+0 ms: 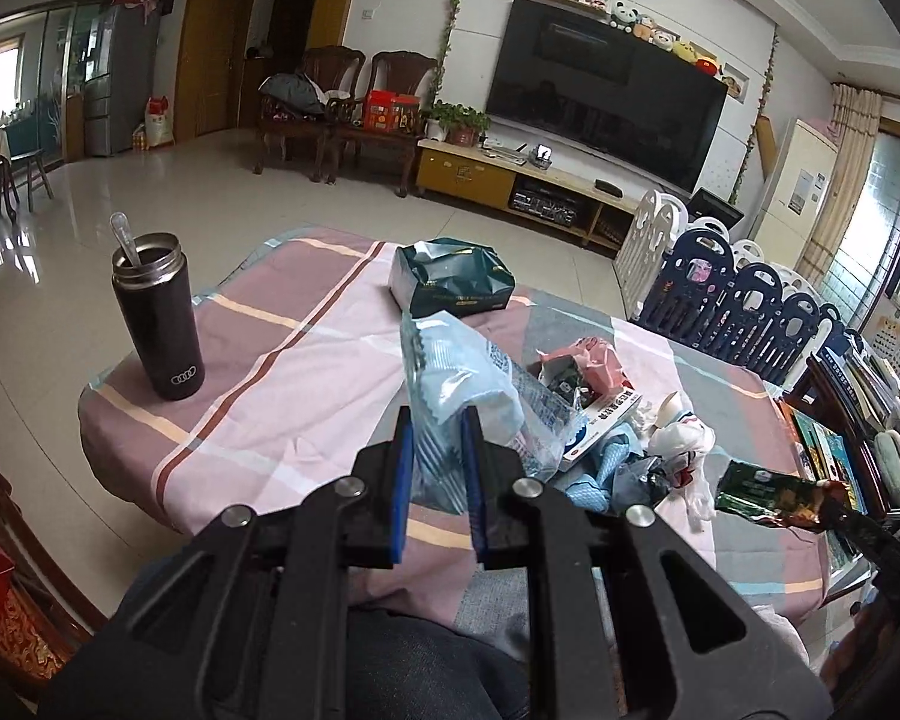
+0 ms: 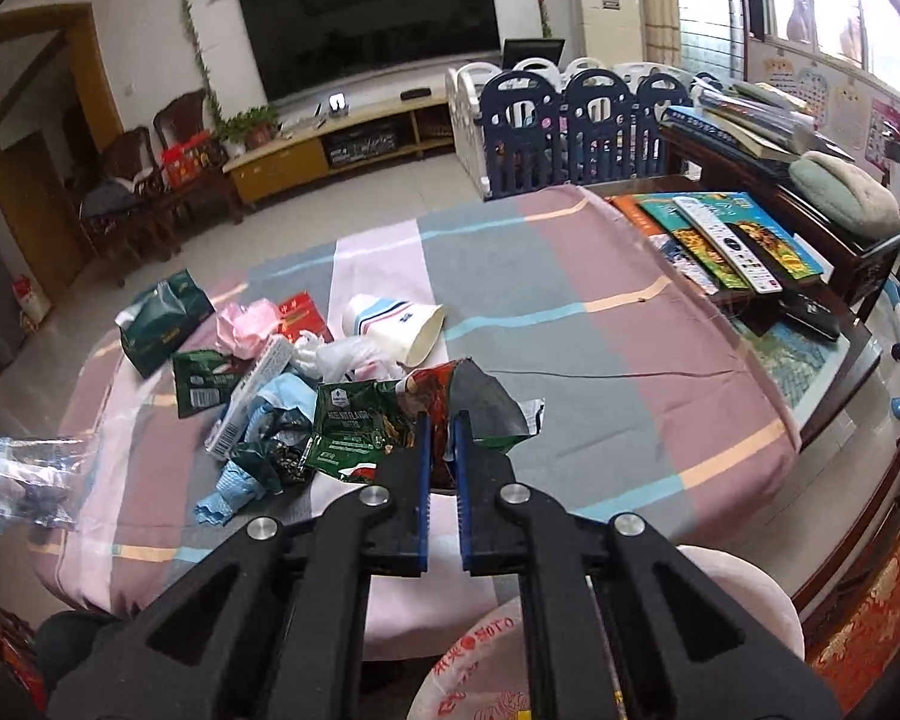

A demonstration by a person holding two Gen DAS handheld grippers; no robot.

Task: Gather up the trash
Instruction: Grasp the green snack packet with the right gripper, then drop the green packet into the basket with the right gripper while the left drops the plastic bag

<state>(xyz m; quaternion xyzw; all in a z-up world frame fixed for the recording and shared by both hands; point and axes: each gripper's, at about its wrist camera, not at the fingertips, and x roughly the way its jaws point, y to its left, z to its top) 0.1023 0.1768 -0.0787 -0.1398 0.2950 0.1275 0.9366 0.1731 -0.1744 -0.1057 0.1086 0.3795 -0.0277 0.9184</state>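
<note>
My left gripper [image 1: 438, 420] is shut on a clear, pale blue plastic bag [image 1: 450, 372] and holds it above the table; the bag also shows at the left edge of the right wrist view [image 2: 24, 468]. My right gripper [image 2: 443, 423] is shut on a green and red foil snack wrapper [image 2: 378, 420], lifted over the table; it also shows in the left wrist view [image 1: 768, 495]. A pile of trash [image 2: 282, 372] lies on the checked tablecloth [image 2: 570, 312]: pink paper, a white paper cup [image 2: 399, 324], a white carton, blue cloth, green wrappers.
A dark green tissue pack [image 1: 450, 279] and a black thermos [image 1: 159, 315] with a spoon stand on the table's far side. Books and remotes [image 2: 726, 246] lie on a side table at the right. A white bag [image 2: 498, 666] sits below the right gripper.
</note>
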